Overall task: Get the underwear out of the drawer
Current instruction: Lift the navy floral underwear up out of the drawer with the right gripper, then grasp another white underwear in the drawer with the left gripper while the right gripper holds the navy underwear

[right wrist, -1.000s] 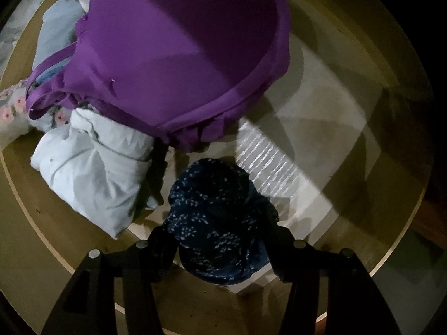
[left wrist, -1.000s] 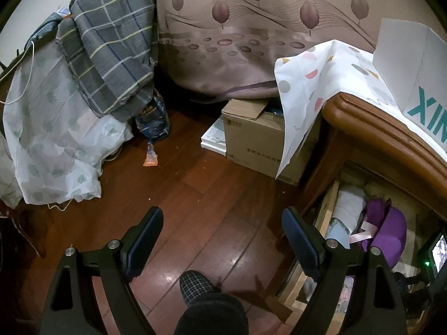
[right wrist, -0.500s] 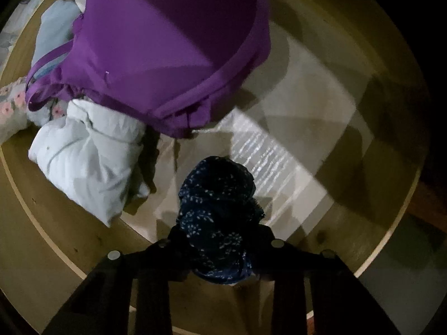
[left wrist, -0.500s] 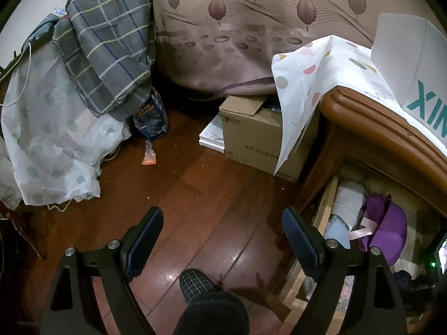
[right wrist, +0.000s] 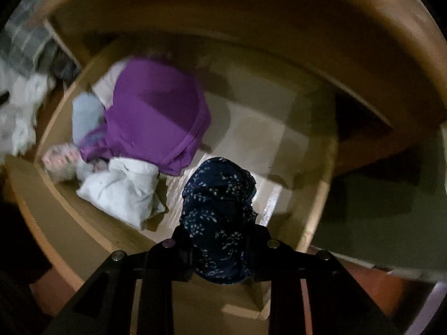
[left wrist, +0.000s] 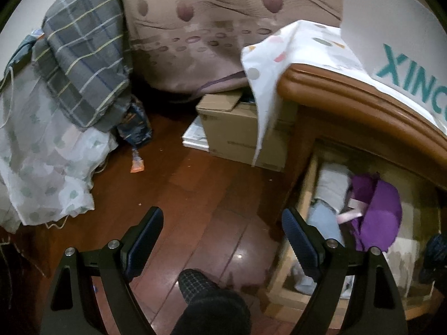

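Right gripper (right wrist: 220, 240) has its jaws pinched on one navy speckled underwear (right wrist: 219, 209), bunched up and held above the open drawer (right wrist: 69, 223). Further in sit one white folded piece (right wrist: 120, 192) and one purple bra (right wrist: 156, 114). Left gripper (left wrist: 223, 231) hangs over the wood floor (left wrist: 195, 195), jaws spread wide, one cardboard box (left wrist: 232, 131) beyond.

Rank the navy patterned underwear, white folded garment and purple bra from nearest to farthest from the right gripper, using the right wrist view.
1. Navy patterned underwear: clamped in the right gripper.
2. White folded garment: left, by the drawer front.
3. Purple bra: farther back, left.
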`<state>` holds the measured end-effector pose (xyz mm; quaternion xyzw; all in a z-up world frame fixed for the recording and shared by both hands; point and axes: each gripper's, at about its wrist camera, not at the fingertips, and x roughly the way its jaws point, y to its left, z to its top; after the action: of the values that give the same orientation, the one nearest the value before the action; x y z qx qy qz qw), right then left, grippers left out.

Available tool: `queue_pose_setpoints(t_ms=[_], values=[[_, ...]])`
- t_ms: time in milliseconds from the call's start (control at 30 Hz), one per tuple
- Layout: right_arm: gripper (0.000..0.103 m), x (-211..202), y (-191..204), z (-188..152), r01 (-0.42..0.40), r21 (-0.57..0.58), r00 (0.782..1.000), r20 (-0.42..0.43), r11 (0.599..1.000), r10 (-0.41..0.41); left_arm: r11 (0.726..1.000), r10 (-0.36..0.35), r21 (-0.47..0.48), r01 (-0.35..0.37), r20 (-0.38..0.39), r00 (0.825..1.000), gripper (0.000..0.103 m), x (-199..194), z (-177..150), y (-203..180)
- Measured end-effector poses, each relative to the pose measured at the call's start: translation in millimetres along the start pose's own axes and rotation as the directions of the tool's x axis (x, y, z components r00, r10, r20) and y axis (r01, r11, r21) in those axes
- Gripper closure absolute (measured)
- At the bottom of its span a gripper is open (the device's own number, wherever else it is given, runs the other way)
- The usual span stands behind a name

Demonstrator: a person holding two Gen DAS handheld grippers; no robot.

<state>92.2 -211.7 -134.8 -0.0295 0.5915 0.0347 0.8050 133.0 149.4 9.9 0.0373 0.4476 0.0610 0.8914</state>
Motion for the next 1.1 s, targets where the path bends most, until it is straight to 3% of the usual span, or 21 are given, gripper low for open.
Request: queue_pose_setpoints(t_ms=[100, 367, 600, 700, 867, 1000, 1100], values=[[0.076, -20.4, -4.1, -8.4, 0.029, 0.024, 0.995, 0.096, 0.999, -0.032, 0.998, -0.058, 0.032, 0.059, -0.016, 0.998, 0.018, -0.4, -2.7, -8.8], [0.076, -45.9, -37.1, -9.6, 0.014, 0.125, 0.980, 0.193, 0.992, -0.038, 0.975, -0.186, 0.113, 0.191, -0.056, 0.981, 0.018, -9.8, -11.8, -37.8], [0.076, -71.6, -43.8, -19.2, 0.016, 0.158, 0.957, 0.283, 0.987, -0.060, 0.946, -0.267, 0.146, 0.289, -0.155, 0.951, 0.018, -16.8, -28.0, -79.2], [0.076, -86.6, -45.1, -25.6, 0.047, 0.168, 0.935, 0.338, 0.985, -0.102, 0.932, -0.287, 0.171, 0.320, -0.193, 0.938, 0.018, -18.5, -31.7, -99.3], [0.076, -96.8, -55.3, -29.5, 0.024, 0.211, 0.928, 0.360, 0.977, -0.101, 0.910, -0.273, 0.250, 0.330, -0.238, 0.932, 0.018, -18.0, -37.4, -132.2], [0.076, -101.0, -61.1, -28.5, 0.026, 0.242, 0.918, 0.378, 0.970, -0.119, 0.890, -0.276, 0.272, 0.365, -0.316, 0.908, 0.018, -9.0, -40.9, -153.1], [0.076, -103.8, -67.3, -29.0, 0.010, 0.269, 0.912, 0.392, 0.963, -0.119, 0.879, -0.276, 0.257, 0.401, -0.411, 0.869, 0.018, 5.6, -44.9, -168.3]])
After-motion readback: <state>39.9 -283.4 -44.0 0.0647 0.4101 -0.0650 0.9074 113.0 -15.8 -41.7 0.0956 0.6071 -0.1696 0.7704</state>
